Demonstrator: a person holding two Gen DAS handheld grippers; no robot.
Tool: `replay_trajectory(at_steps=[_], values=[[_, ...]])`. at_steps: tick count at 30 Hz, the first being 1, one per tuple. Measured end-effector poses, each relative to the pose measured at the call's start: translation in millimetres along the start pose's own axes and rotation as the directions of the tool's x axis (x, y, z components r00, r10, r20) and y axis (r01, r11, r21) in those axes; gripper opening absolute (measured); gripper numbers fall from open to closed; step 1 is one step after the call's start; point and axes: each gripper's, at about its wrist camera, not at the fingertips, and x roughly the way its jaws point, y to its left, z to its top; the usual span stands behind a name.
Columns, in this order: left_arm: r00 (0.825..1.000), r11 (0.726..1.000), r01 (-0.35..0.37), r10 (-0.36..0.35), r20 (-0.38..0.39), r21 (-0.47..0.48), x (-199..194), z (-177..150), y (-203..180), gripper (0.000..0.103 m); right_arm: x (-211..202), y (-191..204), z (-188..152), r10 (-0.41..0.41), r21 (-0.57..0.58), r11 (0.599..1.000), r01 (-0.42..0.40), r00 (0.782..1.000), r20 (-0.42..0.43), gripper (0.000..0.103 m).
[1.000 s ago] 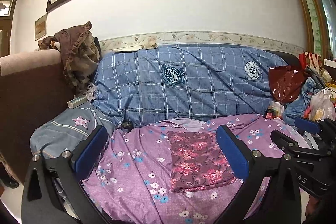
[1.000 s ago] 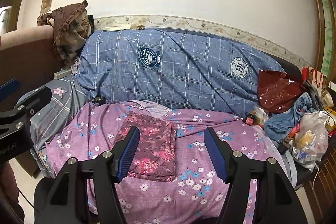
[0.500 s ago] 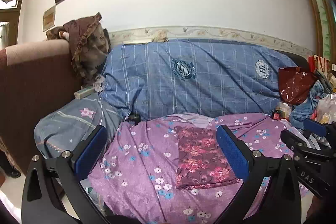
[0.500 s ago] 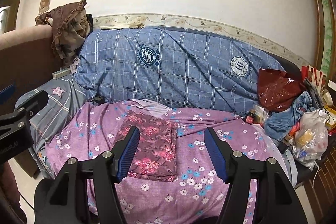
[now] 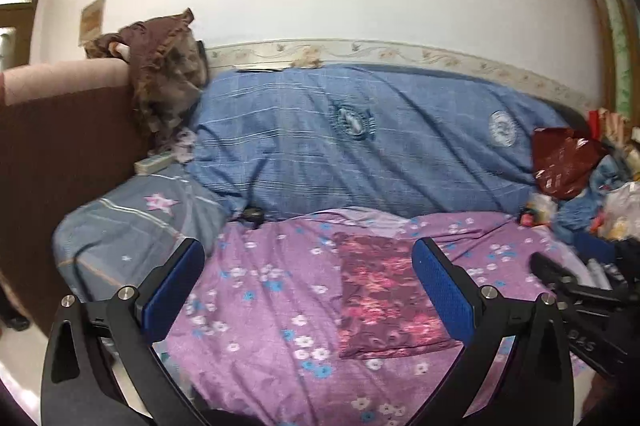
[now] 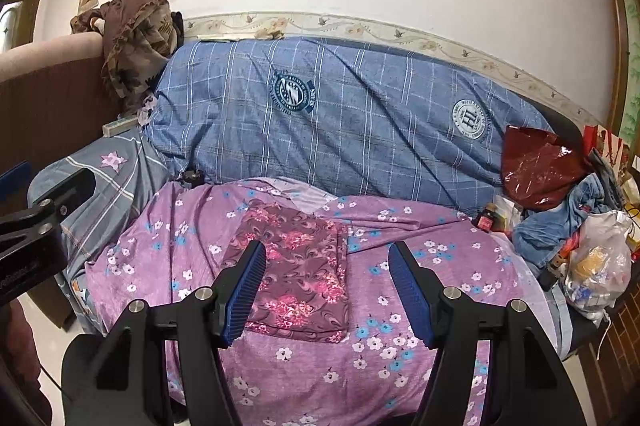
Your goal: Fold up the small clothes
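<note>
A folded maroon floral cloth [image 6: 296,266] is flanked at twelve o'clock by the wide, empty right gripper [image 6: 326,290] and the equally wide, empty left gripper [image 5: 308,290]; the purple sheet [image 6: 400,346] could be snagged by a careless pinch.

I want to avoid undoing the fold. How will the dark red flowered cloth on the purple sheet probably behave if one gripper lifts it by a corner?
The folded flowered cloth looks thin and lies flat, so it is probably floppy and light. Lifted by one corner, its layers would likely hang open. The purple sheet beneath is wrinkled and soft, so it may drag along.
</note>
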Motion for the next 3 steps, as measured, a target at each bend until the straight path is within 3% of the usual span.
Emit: replay_trajectory(at_steps=[3], values=[[0.999,1.0,0.024,-0.024,0.027,-0.006,6.5,-3.3,1.7,0.103,13.2,-3.0,-0.9,-0.004,0.002,1.0,0.004,1.0,-0.024,0.066]])
